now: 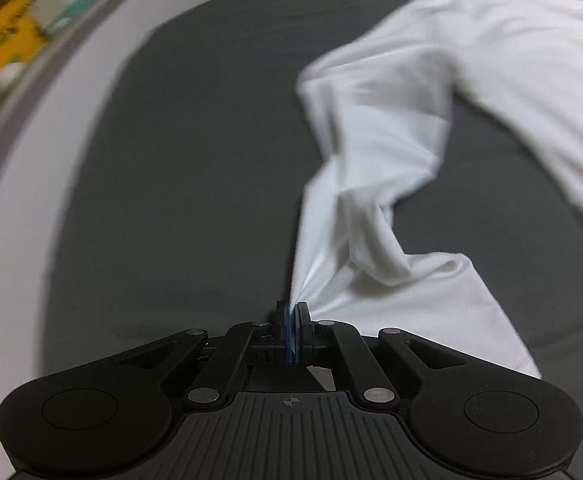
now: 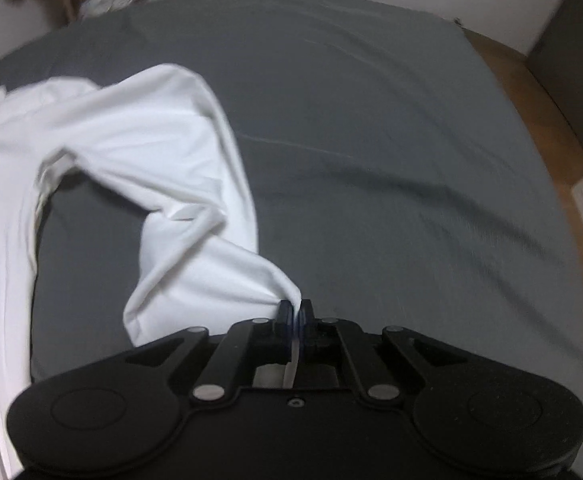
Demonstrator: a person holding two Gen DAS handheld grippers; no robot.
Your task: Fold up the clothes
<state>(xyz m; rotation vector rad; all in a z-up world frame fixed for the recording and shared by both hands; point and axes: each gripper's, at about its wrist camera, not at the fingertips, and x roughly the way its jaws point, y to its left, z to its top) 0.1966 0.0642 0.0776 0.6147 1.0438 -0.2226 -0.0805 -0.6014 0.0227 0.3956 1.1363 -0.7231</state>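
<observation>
— Fabric everywhere from where I'm standing. That white, thin cotton-looking garment (image 1: 443, 92) is sprawled over the dark grey bedsheet (image 1: 195, 168), crumpled and twisted rather than flat.

— Who's got hold of it?

— Both tools. The black two-finger left gripper (image 1: 292, 312) has its jaws pressed together on a bunched bit of the white cloth, with the fabric fanning out from the pinch in tight pleats and rising into a twisted rope.

— And the other one?

— The black right gripper (image 2: 296, 309) is likewise closed on a pointed corner of the garment (image 2: 103, 152); a sliver of white shows between the pads. From there the cloth climbs up and arcs over to the left, leaving a patch of bare grey sheet (image 2: 371, 128) under the arch.

— So it's partly lifted?

— Near each pinch, yes; the rest lies on the bed. Everything's a bit smeared with blur.

— Anything else round about?

— A wooden floor (image 2: 531, 92) off the bed's far corner, and something yellow (image 1: 5, 40) among blurred clutter beyond the bed on the left gripper's side.
</observation>
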